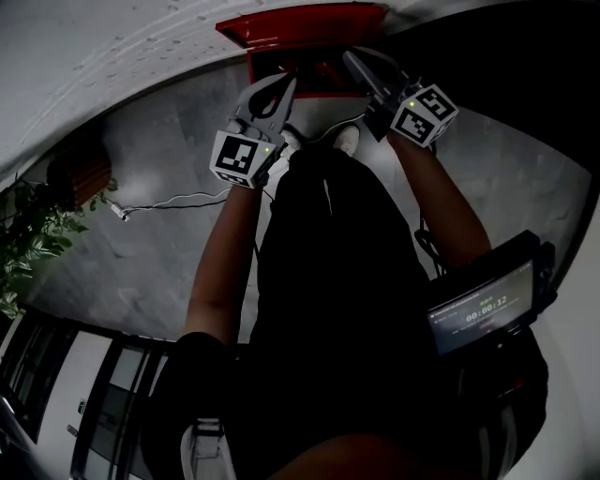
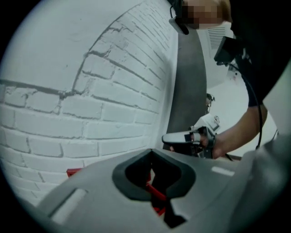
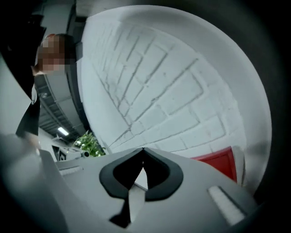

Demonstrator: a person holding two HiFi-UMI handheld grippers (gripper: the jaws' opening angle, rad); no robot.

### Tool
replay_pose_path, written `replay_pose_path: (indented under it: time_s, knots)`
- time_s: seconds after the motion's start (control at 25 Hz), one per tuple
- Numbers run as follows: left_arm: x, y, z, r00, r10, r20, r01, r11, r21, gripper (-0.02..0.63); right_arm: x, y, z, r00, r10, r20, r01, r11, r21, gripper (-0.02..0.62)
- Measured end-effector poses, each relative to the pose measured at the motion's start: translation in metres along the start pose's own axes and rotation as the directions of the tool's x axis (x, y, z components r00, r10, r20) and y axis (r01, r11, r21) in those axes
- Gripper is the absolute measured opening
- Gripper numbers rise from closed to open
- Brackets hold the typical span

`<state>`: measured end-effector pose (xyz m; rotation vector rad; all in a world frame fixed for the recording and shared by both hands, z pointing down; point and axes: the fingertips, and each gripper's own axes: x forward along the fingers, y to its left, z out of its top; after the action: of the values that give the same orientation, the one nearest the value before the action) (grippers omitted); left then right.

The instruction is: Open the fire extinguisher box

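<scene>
The red box (image 1: 300, 26) stands against the white brick wall (image 2: 91, 91), just ahead of the person's shoe (image 1: 347, 139). Both grippers reach toward its front. The left gripper (image 1: 284, 89) is clenched, its tips meeting (red shows through the gap behind them, but I cannot tell whether they pinch any part of the box). The right gripper (image 1: 352, 58) is clenched too, tips together on nothing. Only pale wall shows past them, and the box's red edge lies off to its right.
</scene>
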<state>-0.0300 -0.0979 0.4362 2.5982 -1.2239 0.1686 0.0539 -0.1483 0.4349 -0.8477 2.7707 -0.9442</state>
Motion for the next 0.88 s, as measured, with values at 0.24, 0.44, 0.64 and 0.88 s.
replay_pose_path:
  time_s: [0.24, 0.44, 0.64, 0.88]
  knots:
    - [-0.042, -0.055, 0.076, 0.996, -0.07, 0.049, 0.068, 0.997, 0.038, 0.002, -0.046, 0.112, 0.04, 0.995, 0.066, -0.069, -0.081, 0.965, -0.249, 0.009]
    - [-0.062, -0.066, 0.098, 0.991, -0.097, 0.088, 0.094, 0.995, 0.04, 0.002, -0.054, 0.158, 0.044, 0.989, 0.117, -0.092, -0.14, 0.939, -0.314, 0.009]
    - [-0.084, -0.085, 0.119, 0.985, -0.136, 0.105, 0.131, 0.99, 0.046, 0.002, -0.057, 0.191, 0.053, 0.983, 0.151, -0.107, -0.179, 0.924, -0.337, 0.009]
    - [-0.112, -0.099, 0.133, 0.982, -0.152, 0.109, 0.148, 0.988, 0.044, 0.002, -0.061, 0.23, 0.065, 0.978, 0.182, -0.099, -0.206, 0.911, -0.358, 0.009]
